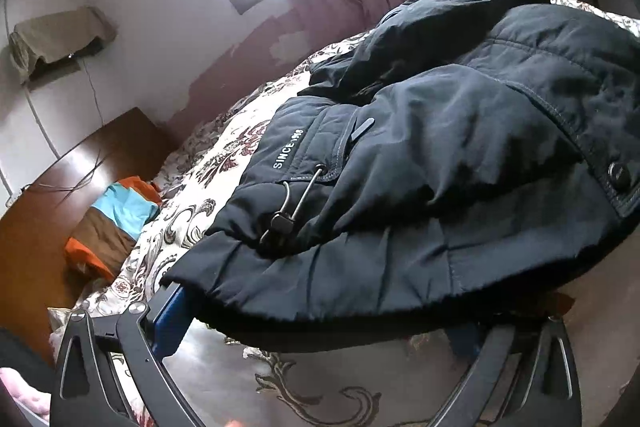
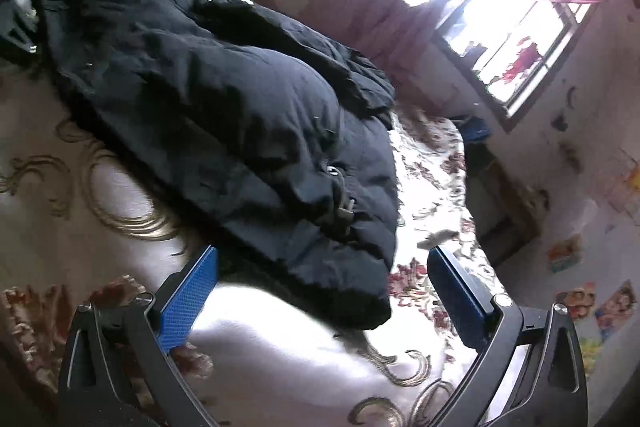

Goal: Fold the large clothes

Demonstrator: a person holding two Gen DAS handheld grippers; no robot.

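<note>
Honestly, this puffy jacket (image 1: 420, 167) on the bed (image 2: 432, 163) looks bulky and slippery, so with my left gripper (image 1: 320, 327) and right gripper (image 2: 320, 291) both spread wide I'd grab its hem.

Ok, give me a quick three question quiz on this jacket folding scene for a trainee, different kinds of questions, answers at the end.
1. True or false: the right gripper is shut on the dark jacket.
2. Multiple choice: the jacket lies on A) a bare wooden floor, B) a floral bedspread, C) a hanger.
3. Fill in: beside the white printing on the jacket's hem sits a drawstring with a ______.

Key
1. False: its jaws stand wide apart, the hem between them.
2. B
3. Toggle (cord lock)
</note>
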